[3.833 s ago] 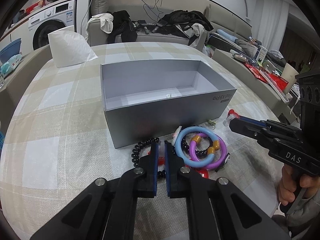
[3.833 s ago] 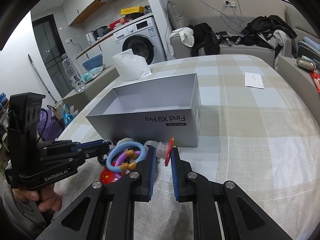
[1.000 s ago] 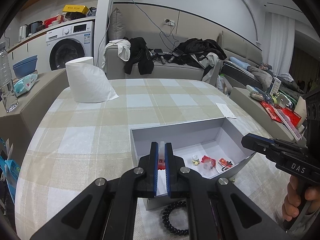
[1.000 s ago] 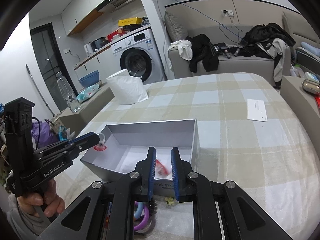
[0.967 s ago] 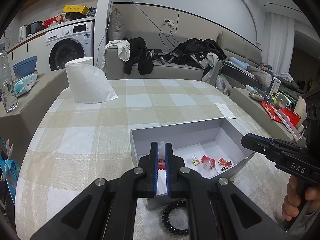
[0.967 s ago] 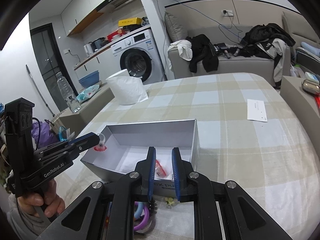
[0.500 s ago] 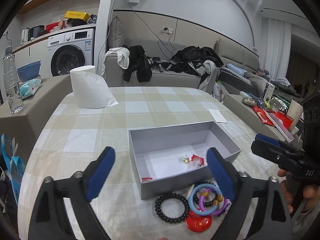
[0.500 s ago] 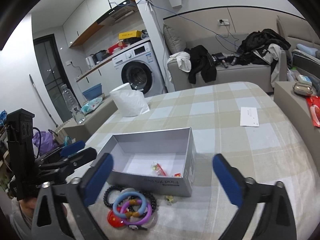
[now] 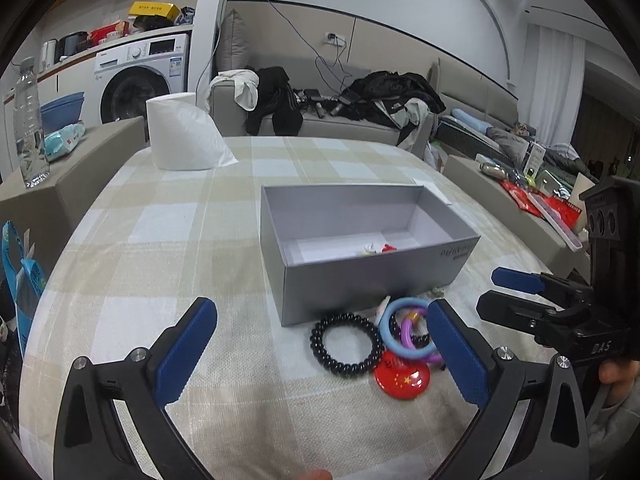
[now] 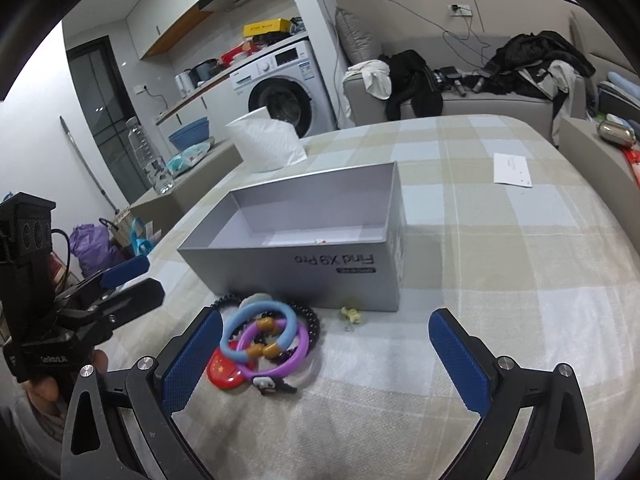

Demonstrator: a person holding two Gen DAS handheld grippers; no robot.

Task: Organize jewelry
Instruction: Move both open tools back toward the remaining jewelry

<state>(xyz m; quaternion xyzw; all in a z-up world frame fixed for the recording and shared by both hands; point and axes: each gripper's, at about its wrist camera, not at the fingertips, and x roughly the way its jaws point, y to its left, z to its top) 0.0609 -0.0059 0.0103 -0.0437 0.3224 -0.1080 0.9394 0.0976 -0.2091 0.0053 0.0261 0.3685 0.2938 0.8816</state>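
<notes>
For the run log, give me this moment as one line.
left gripper open | right gripper open | grey box holds small pieces | black bead bracelet outside

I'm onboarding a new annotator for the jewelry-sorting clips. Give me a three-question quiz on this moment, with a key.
1. True or false: the black beaded bracelet lies inside the open grey cardboard box.
2. Which item lies lowest in the pile in front of the box? A) the light blue ring bracelet B) the round red badge with yellow stars C) the purple ring bracelet with amber beads
3. Fill in: both the left gripper and the right gripper have their jaws ____ and hold nothing.

Key: 1 false, it lies on the checked tablecloth outside the box; 2 B; 3 open.
</notes>
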